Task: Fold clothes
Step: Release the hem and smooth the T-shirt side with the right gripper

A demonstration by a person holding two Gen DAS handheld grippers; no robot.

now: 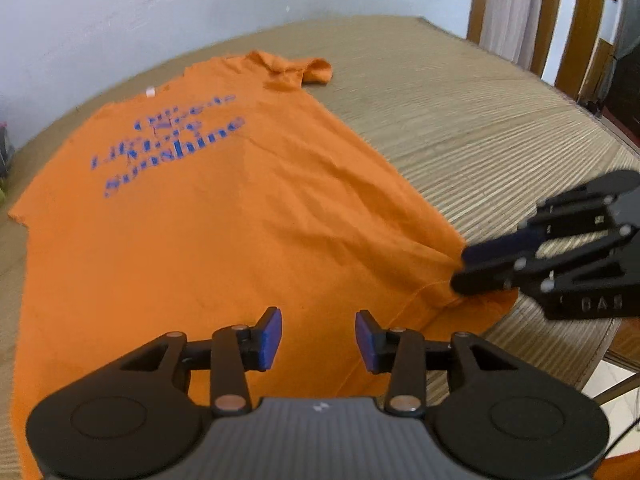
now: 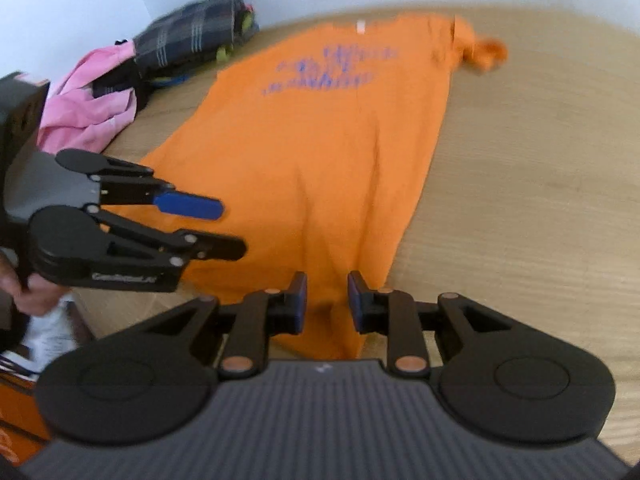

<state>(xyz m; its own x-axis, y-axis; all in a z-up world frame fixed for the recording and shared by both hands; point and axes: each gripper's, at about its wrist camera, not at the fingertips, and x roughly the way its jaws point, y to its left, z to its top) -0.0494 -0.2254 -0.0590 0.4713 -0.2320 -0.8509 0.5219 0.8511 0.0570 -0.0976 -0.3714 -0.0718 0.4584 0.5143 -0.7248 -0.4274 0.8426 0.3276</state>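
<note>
Flat on the striped woven bed mat [image 1: 460, 120] lies the orange T-shirt [image 1: 200, 220], blue lettering [image 1: 168, 148] up, its far sleeve bunched. Left gripper [image 1: 318, 344] hovers over the shirt's near hem with its fingers spread and nothing between them. Right gripper [image 2: 326, 304] sits at the hem's right corner, fingers apart with cloth lying between them, not pinched. Beside the wall are a pink garment [image 2: 86, 108] and a dark plaid garment [image 2: 188, 36].
</note>
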